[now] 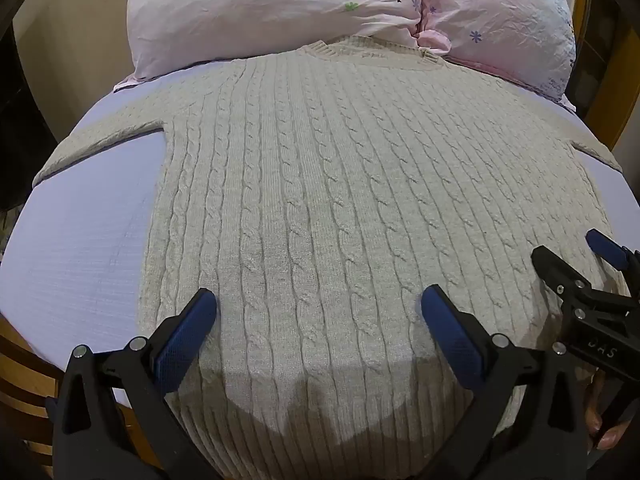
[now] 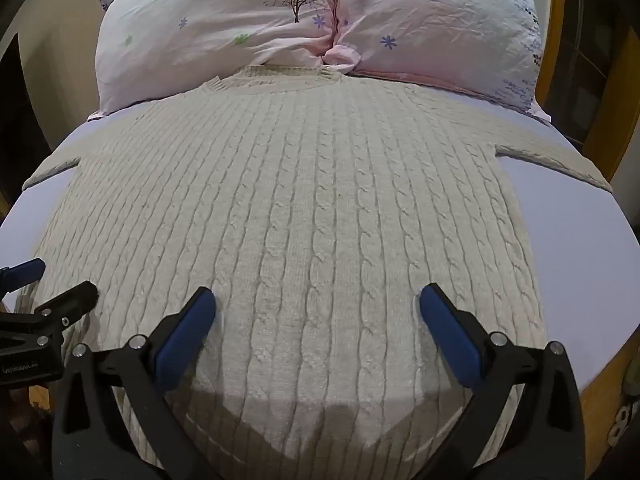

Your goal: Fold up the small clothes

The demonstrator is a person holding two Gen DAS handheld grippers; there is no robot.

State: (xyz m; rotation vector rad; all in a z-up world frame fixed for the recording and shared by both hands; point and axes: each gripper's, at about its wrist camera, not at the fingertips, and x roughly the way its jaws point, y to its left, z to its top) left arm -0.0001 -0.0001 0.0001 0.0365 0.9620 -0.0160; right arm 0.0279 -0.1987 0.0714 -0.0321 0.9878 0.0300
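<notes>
The cream cable-knit sweater [image 1: 320,200] lies flat on the lavender bed sheet [image 1: 80,240], collar toward the pink floral pillows [image 1: 260,12] — spread for folding. Left gripper [image 1: 319,312] and right gripper [image 2: 318,312] hover over the hem, jaws spread wide, holding nothing — likely poised to pinch it.

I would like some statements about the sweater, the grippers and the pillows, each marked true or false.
1. The sweater lies spread flat with both sleeves out to the sides. True.
2. The left gripper is shut on the hem. False: its jaws stand wide open and hold nothing.
3. The right gripper is open above the lower part of the sweater. True.
4. The sweater's collar points toward the pillows. True.
5. The sweater is plain smooth knit. False: it has cable-knit ribs.
6. The bed sheet is dark green. False: it is pale lavender.
</notes>
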